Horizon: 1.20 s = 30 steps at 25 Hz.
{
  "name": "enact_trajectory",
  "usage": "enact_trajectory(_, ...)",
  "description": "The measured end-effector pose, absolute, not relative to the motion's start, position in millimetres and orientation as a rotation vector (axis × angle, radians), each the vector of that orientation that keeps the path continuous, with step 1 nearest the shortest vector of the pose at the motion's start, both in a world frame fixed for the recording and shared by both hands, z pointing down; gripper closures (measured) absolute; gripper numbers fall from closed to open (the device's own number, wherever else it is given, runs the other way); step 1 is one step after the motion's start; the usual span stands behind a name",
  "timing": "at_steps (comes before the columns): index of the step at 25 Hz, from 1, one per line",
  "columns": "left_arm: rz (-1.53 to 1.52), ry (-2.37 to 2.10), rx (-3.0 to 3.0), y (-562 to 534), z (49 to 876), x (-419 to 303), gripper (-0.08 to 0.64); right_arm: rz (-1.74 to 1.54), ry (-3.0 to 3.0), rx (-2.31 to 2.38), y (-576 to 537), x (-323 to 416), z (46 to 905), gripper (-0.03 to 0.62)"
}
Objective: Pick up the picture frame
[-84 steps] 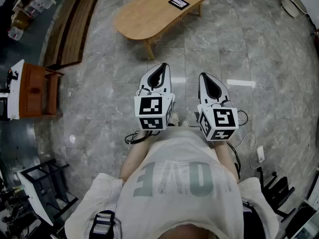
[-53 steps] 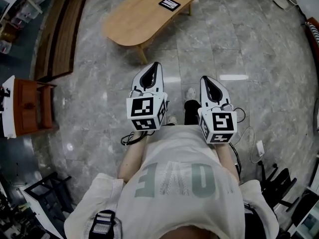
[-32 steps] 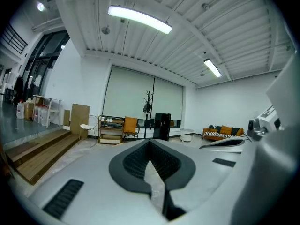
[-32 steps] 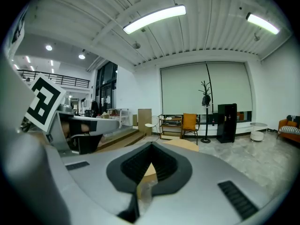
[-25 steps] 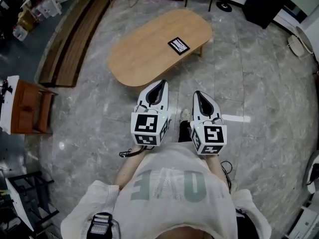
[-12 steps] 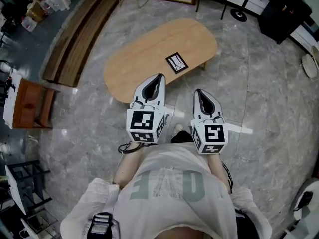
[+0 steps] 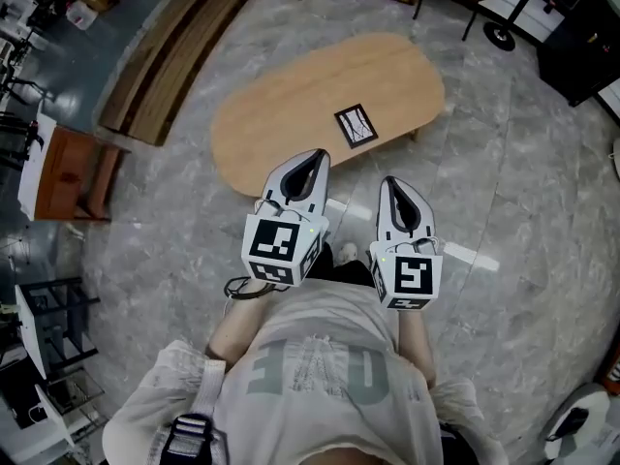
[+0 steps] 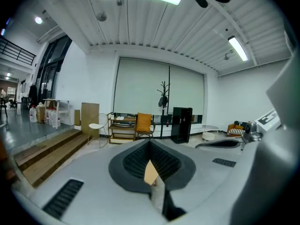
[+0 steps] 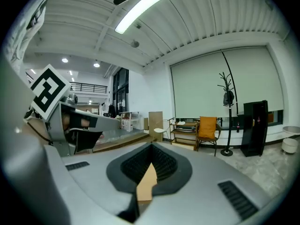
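The picture frame (image 7: 356, 126), small, dark-edged and with a pale picture, lies flat on the oval wooden table (image 7: 291, 105) in the head view. My left gripper (image 7: 312, 155) is held level in front of me, its tip over the table's near edge, short of the frame. My right gripper (image 7: 394, 182) is beside it over the floor, just before the table. Both are shut with nothing in them. In the left gripper view the gripper (image 8: 150, 142) shows closed jaws, as does the gripper (image 9: 151, 147) in the right gripper view. The frame is hidden in both gripper views.
Wooden steps (image 7: 165, 56) run along the far left. A red-brown cabinet (image 7: 73, 172) and black racks (image 7: 53, 318) stand at the left. A black cabinet (image 7: 586, 46) is at the far right. An orange chair (image 8: 144, 123) and coat stand (image 8: 163, 97) stand beyond the table. The floor is grey marble.
The person has walked toward the table, so the table and frame now lie nearer and the left gripper's tip reaches the table's edge. Both grippers stayed shut, side by side.
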State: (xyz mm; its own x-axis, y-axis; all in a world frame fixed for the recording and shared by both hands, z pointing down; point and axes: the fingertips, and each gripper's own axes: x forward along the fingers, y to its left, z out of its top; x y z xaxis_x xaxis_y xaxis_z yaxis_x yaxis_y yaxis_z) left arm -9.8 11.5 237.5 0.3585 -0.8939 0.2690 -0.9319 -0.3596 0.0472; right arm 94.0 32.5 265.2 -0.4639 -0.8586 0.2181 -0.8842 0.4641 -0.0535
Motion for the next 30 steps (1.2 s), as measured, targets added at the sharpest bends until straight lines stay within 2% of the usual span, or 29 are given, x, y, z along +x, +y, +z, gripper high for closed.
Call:
enact_trajectory(17,0.315,-1.708,2.45,-22.9,236.2,-15.4,0.551,0.18,-2.541,1.512,-19.0,89.7,276.0,0.588)
enact_trajectory(30,0.206,-1.7,2.478,-55.2,225.8,-19.2,0.551,0.133,-2.512,1.563,-41.9,84.2,254.9,0.588)
